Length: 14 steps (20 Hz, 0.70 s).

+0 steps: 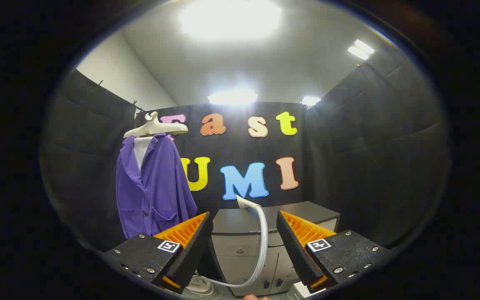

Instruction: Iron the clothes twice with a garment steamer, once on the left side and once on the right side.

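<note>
Hovering with gripper [244, 216] wide open, nothing held between the fingers. Steamer head [245, 202] resting on the cabinet [298, 213] top, straight ahead and just beyond the fingertips, almost centred in the gap. Hose [262, 246] dropping from the head in a long curve down the cabinet front toward a base [200, 285] low by the left finger. Jacket [152, 187] hanging upright from a hanger [156, 127], well off to the left of the head and higher than it (long axis vertical). Judged as the reach-for-steamer step, ironing not yet begun. Coming move likely a short push forward to close on the head's handle, then a carry leftward and up to the jacket, hose trailing across.
</note>
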{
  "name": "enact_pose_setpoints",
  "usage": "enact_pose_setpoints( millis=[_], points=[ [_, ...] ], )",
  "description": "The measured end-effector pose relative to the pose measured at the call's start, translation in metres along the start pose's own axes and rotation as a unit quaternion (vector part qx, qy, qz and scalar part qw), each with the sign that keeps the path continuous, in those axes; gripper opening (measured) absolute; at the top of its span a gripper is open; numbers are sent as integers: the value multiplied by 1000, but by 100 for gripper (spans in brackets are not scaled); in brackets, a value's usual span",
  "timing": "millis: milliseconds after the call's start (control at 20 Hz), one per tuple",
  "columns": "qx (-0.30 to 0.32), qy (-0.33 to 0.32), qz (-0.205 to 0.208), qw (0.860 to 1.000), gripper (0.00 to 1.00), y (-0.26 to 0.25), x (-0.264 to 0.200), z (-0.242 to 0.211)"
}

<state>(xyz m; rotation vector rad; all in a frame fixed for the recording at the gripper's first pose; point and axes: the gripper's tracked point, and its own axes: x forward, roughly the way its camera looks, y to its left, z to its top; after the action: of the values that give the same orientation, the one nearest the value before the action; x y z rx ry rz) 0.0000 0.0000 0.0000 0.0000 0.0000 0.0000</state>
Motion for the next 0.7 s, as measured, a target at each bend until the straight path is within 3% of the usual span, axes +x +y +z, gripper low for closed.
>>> enact_pose_setpoints(
  millis=[700],
  points=[
    [-11,10,-1,1000,94,27,5,3]
  ],
)
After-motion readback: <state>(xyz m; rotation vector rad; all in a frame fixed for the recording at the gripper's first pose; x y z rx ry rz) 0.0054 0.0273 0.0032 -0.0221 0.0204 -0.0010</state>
